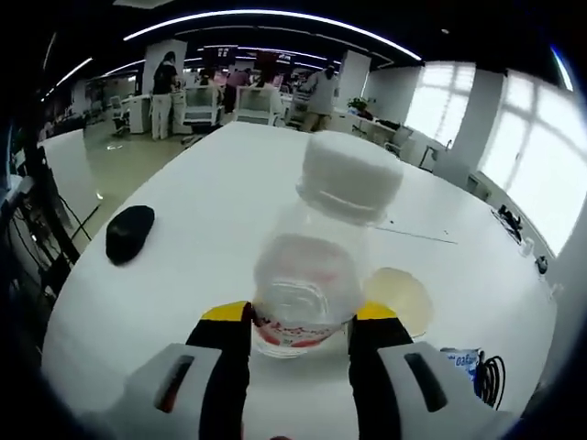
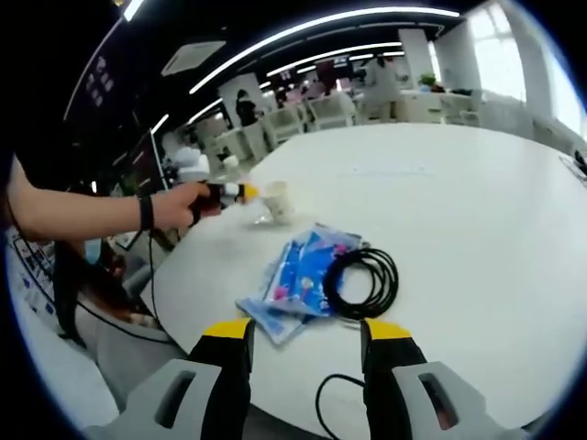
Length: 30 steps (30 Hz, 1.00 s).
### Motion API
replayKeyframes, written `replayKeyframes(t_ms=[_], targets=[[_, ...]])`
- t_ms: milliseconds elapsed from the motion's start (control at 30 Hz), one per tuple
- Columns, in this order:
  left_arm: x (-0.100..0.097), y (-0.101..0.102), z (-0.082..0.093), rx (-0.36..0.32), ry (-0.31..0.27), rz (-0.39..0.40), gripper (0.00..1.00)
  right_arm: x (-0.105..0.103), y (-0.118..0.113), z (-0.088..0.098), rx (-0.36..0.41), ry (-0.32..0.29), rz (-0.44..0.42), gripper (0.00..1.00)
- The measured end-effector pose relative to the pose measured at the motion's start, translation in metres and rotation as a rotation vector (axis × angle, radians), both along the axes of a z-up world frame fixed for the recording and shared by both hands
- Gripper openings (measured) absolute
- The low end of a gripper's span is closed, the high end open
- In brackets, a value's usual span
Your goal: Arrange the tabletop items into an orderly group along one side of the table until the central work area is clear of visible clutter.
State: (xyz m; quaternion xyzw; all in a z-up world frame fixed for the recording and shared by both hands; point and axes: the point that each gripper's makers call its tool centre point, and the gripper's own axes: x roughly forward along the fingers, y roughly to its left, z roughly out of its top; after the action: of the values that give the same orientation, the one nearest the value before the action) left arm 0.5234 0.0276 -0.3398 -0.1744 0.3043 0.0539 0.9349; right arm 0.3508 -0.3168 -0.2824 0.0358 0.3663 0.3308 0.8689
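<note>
Left gripper [image 1: 298,325] clamps the clear bottle [image 1: 316,266], cap leaning away. Right gripper [image 2: 305,335] hangs open, blue packet [image 2: 298,275] and black cable coil [image 2: 362,282] probably just ahead.

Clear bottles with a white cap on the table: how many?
1. The bottle stands between the left gripper jaws near the table edge, beside a shallow dish. Others may sit outside both views.

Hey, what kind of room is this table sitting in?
Probably an open-plan office or lab: a big white table, rows of desks with people standing behind it, long ceiling light strips and large windows.
</note>
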Motion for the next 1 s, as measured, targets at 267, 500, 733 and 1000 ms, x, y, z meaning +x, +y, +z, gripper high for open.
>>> replayKeyframes(t_ms=[267,500,733,1000], targets=[[0.001,-0.001,0.012,-0.047,-0.049,-0.03,0.5,0.0,0.001,0.004,0.015,-0.016,-0.008,0.47],[0.003,0.001,0.024,-0.027,-0.084,-0.05,0.48,-0.005,-0.001,0.007,0.03,-0.026,-0.02,0.46],[0.009,0.007,0.034,0.018,-0.092,-0.077,0.41,-0.015,-0.01,0.009,0.028,-0.03,-0.042,0.46],[0.01,0.002,0.033,0.006,-0.083,-0.094,0.36,-0.017,-0.017,0.012,0.021,-0.04,-0.065,0.46]])
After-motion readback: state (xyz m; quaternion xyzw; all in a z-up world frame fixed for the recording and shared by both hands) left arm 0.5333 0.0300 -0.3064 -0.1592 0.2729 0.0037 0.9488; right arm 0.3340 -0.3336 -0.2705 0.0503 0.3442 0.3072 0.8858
